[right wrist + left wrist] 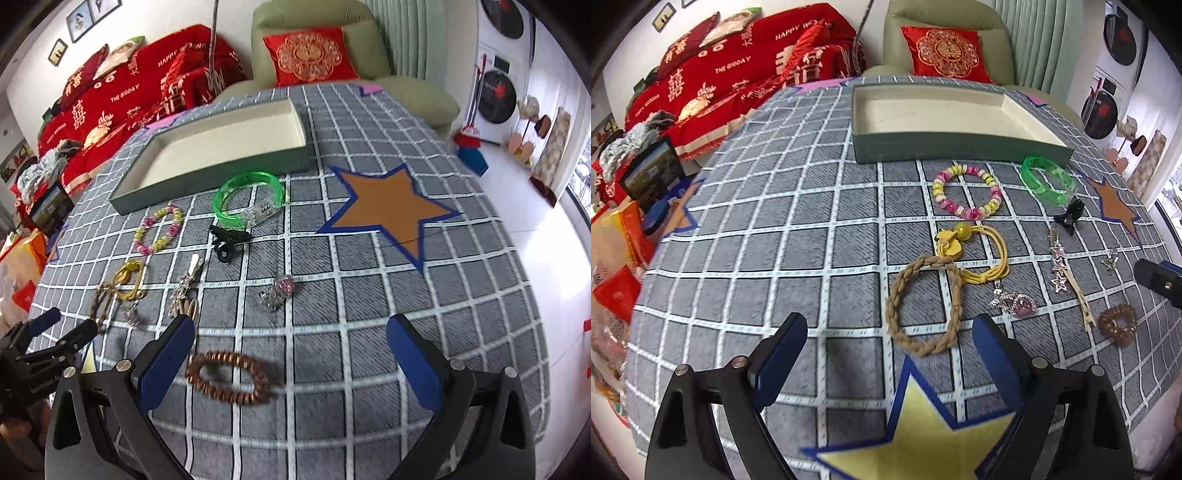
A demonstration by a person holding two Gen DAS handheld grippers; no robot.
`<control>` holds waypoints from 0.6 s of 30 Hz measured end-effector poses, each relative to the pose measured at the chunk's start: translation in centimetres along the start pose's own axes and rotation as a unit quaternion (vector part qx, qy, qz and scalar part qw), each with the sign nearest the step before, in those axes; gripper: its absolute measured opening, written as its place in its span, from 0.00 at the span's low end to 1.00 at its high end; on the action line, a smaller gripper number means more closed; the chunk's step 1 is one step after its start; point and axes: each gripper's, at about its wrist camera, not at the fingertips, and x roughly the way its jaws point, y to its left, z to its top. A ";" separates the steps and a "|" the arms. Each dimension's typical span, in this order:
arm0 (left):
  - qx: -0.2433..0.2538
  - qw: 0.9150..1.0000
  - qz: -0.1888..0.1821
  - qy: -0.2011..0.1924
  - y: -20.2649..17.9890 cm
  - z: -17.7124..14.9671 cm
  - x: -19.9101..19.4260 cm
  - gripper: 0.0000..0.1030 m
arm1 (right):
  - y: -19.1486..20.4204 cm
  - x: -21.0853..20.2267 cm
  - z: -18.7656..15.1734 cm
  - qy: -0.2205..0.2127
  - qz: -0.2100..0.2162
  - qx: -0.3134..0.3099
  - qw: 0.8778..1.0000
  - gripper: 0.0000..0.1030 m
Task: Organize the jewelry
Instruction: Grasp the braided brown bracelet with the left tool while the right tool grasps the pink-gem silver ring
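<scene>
My left gripper [888, 354] stands open low over the checked tablecloth. The near arc of a braided tan bracelet [923, 302] lies between its fingertips, untouched. Beyond it lie a yellow cord hair tie [975, 251], a pink-and-yellow bead bracelet [967, 190], a green bangle [1047, 181] and a star hair clip [1060, 269]. My right gripper [291, 354] is open too, and a brown bead bracelet [232, 376] rests on the cloth between its fingers, closer to the left one. An empty green box [207, 177] with a cream inside sits at the table's far side.
A black hair claw [227, 240] and a pink brooch [279, 291] lie mid-table. Star patches [388, 206] mark the cloth. A green armchair [314, 22] and a sofa under a red blanket [738, 74] stand behind the table. The floor drops away on the right.
</scene>
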 end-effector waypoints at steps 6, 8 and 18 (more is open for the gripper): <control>0.018 1.000 -0.014 0.000 -0.8 0.4 0.8 0.65 | 1.2 2.9 0.4 0.027 -0.010 -0.018 0.999 0.77; 0.026 0.999 -0.019 -0.003 -1.1 0.5 0.8 0.51 | 1.7 3.6 0.2 0.034 -0.014 -0.025 0.999 0.65; -0.002 0.997 -0.077 -0.015 -0.2 1.1 0.0 0.22 | 2.5 3.4 0.1 0.009 -0.017 -0.045 0.999 0.22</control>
